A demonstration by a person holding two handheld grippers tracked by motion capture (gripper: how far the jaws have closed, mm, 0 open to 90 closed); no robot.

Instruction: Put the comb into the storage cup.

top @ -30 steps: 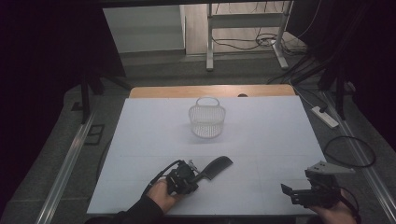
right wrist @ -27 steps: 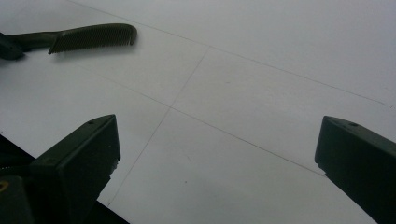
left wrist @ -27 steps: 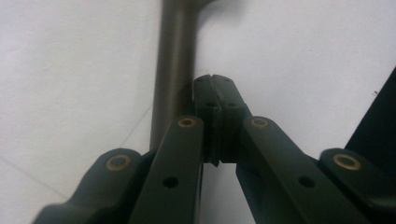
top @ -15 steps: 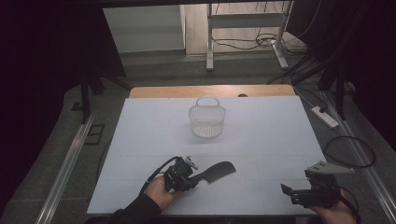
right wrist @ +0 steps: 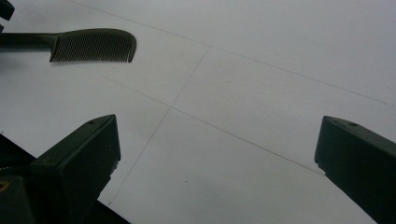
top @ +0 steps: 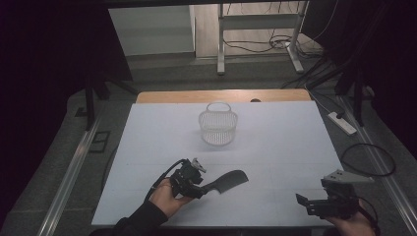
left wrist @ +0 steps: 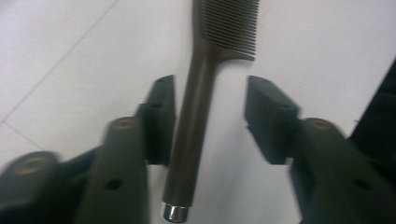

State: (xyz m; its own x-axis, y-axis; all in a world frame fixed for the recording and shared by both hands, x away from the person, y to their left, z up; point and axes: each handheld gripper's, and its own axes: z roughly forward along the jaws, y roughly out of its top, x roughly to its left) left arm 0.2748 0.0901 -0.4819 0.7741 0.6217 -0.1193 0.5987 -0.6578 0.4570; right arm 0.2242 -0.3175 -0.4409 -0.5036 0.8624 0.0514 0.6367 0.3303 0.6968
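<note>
1. We see the basket (top: 218,128) on the tabletop (top: 295,142), toward the far middle.
2. Comb (top: 227,181) lies near the front edge, left of centre, well in front of the basket.
3. Left gripper (left wrist: 210,112) straddles the comb's handle, its fingers (left wrist: 161,119) either side.
4. Right gripper (top: 302,201) at front right, well apart from the comb.

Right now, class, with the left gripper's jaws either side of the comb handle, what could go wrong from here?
1. The left gripper is open, and the comb handle lies against one jaw with a gap at the other, so closing may push or twist it instead of clamping squarely.
2. The handle is thin and lies flat on the table; the jaws may scrape the surface or slip off it.
</note>
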